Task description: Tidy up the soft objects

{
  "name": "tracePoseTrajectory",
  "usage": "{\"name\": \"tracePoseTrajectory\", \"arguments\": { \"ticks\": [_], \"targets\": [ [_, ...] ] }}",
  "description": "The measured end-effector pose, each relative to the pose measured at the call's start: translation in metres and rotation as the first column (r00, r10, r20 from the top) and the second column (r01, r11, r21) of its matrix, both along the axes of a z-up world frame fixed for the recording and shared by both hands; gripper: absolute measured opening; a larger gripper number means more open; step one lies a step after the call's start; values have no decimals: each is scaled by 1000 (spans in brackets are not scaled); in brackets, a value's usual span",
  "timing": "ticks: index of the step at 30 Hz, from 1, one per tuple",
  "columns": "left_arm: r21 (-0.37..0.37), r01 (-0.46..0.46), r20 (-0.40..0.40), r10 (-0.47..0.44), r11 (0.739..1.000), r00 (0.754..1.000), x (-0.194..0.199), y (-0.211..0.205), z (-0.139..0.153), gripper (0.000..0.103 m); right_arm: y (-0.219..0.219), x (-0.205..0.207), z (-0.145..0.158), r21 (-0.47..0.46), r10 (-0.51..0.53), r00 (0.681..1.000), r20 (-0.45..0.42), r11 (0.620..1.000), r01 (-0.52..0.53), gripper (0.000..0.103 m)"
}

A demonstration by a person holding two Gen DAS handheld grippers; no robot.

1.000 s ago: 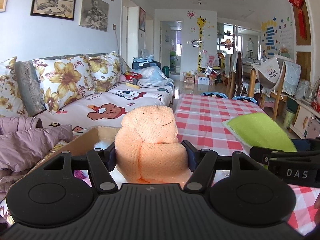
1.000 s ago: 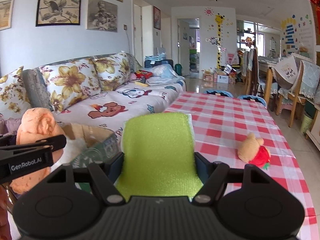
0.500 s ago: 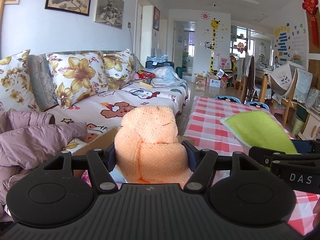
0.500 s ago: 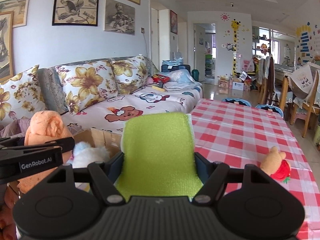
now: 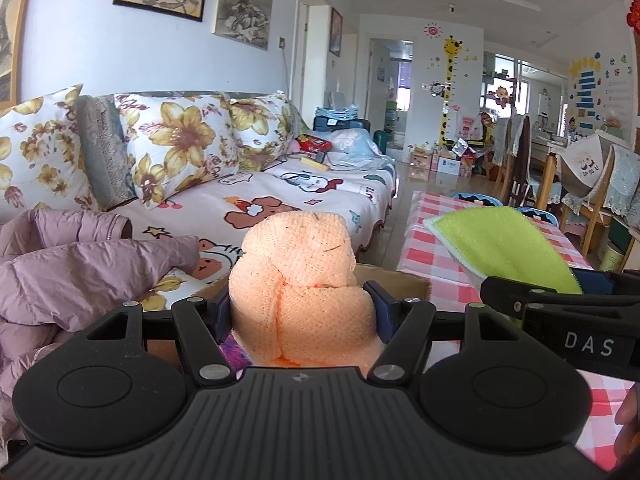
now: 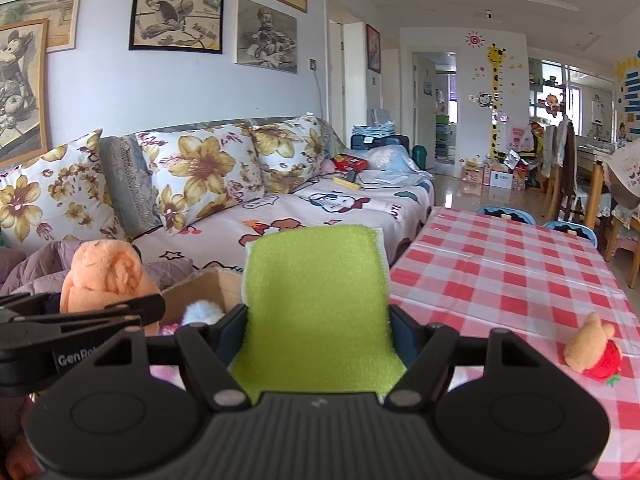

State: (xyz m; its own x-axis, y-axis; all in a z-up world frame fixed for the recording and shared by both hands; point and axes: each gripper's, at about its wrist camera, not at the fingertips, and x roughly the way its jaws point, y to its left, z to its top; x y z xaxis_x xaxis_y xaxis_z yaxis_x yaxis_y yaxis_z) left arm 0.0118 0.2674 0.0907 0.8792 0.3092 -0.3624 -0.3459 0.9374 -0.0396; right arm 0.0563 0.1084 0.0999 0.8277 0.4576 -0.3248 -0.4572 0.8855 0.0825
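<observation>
My left gripper [image 5: 300, 308] is shut on a knotted orange knit cloth [image 5: 296, 264] and holds it above an open cardboard box [image 5: 400, 280]. The cloth also shows in the right wrist view [image 6: 104, 276]. My right gripper [image 6: 316, 320] is shut on a lime green cloth [image 6: 316, 292], held upright beside the box [image 6: 200, 292]. The green cloth shows at the right of the left wrist view [image 5: 504, 244]. A white fluffy toy [image 6: 202, 312] lies in the box. A small orange and red plush toy [image 6: 594, 352] lies on the checked table.
A red and white checked tablecloth [image 6: 500, 272] covers the table at the right. A sofa [image 6: 320, 208] with floral pillows stands behind the box. A purple jacket [image 5: 72, 272] lies on it at the left. Chairs [image 6: 568, 184] stand at the far right.
Both grippers have risen and swung a little to the left with their cloths still held. The sofa and wall pictures fill more of both views.
</observation>
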Motion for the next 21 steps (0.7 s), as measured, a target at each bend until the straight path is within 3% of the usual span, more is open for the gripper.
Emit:
{"name": "tracePoseTrajectory", "arguments": {
  "ticks": [12,21],
  "targets": [
    [-61,-100,-34,98,993,995,-10,17,-4,81,42,12,-7,-12,80,997,-15,997,-80,74],
    [-99,-125,-51,121,987,991,-20,17,-2,82,69,11,-15,-43,180,983,-29,982,-181,74]
  ]
}}
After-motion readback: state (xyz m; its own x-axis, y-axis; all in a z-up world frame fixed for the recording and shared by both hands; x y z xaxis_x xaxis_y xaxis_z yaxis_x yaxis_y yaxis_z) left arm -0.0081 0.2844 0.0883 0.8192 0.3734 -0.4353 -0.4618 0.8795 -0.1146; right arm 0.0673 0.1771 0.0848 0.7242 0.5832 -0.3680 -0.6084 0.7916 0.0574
